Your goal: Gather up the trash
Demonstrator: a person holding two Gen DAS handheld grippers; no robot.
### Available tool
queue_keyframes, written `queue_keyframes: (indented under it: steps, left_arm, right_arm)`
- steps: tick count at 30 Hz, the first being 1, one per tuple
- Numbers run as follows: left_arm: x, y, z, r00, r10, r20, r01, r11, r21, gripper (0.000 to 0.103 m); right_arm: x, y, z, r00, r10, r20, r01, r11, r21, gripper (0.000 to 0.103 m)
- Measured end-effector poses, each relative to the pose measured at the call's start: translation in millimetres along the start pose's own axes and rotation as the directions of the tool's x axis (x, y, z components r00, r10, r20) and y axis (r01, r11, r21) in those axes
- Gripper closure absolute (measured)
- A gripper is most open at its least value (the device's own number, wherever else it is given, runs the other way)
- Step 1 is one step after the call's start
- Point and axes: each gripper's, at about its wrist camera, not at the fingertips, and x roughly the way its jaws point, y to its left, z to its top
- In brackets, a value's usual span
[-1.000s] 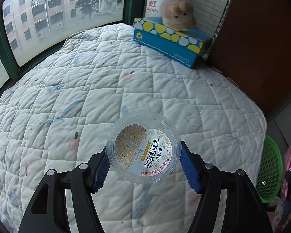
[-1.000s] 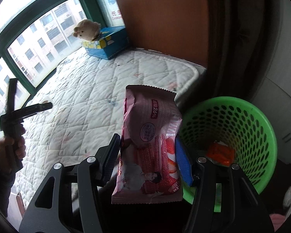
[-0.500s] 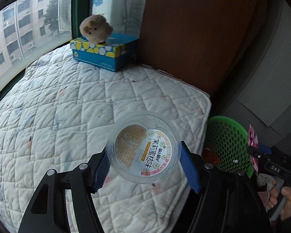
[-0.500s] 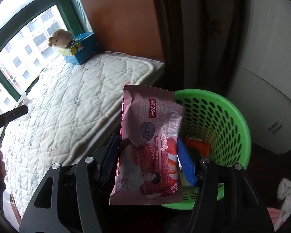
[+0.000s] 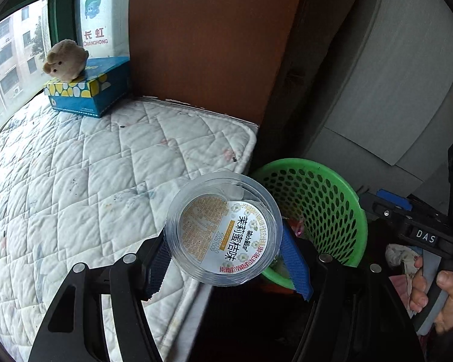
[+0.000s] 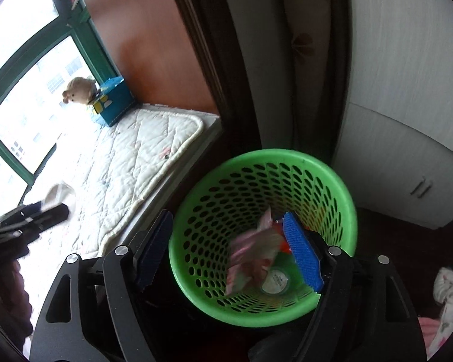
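My left gripper (image 5: 226,256) is shut on a clear plastic cup (image 5: 223,229) with a printed label, held over the mattress edge just left of the green trash basket (image 5: 332,187). My right gripper (image 6: 229,250) is open and empty above the same basket (image 6: 317,163). A pink snack bag (image 6: 250,256), blurred, lies tilted inside the basket with an orange wrapper (image 6: 284,246) and a round lid (image 6: 276,279) at the bottom. The right gripper's body (image 5: 419,229) shows at the right edge of the left wrist view.
A quilted white mattress (image 5: 90,166) lies left of the basket. A blue tissue box (image 5: 90,90) with a plush toy (image 5: 66,58) stands at its far corner by the window. A brown headboard (image 5: 211,39) and a white cabinet (image 6: 407,105) stand behind.
My right gripper has opened and let go of the pink snack bag, which has dropped into the basket. My left gripper has swung right with the cup, closer to the basket.
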Motion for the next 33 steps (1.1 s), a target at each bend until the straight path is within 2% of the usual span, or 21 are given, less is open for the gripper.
queue_keyframes:
  steps: [14,16,18,20,22,26,33]
  left_arm:
    - [41,-58,-2,0.996,-0.066,-0.067,0.070,0.996,0.057,0.038]
    - [44,-64,-3,0.995,-0.075,-0.068,0.080,0.994,0.068,0.036]
    - [45,-69,-3,0.995,-0.076,-0.059,0.080,0.994,0.072,0.026]
    - [45,-71,-3,0.994,-0.091,-0.056,0.095,0.993,0.075,0.024]
    - [43,-73,-3,0.994,-0.096,-0.053,0.100,0.992,0.077,0.019]
    - [32,-68,-3,0.996,-0.088,-0.030,0.090,0.993,0.077,0.017]
    - [2,-38,-8,0.999,-0.026,0.020,0.025,0.999,0.030,0.014]
  right_arm:
    - [-43,-14,1,0.998,-0.021,0.063,0.022,1.000,-0.009,0.022]
    - [-47,-17,0,0.997,-0.023,0.068,0.023,1.000,-0.005,0.022]
    - [-49,-20,0,0.997,-0.025,0.070,0.025,1.000,0.001,0.022]
    - [-50,-21,-1,0.997,-0.027,0.072,0.027,1.000,0.007,0.022]
    - [-51,-22,-2,0.997,-0.026,0.070,0.026,1.000,0.009,0.022]
    - [-53,-17,-4,0.997,-0.015,0.073,0.015,1.000,0.003,0.021]
    - [-47,3,-8,0.998,0.026,0.060,-0.024,0.999,-0.029,0.019]
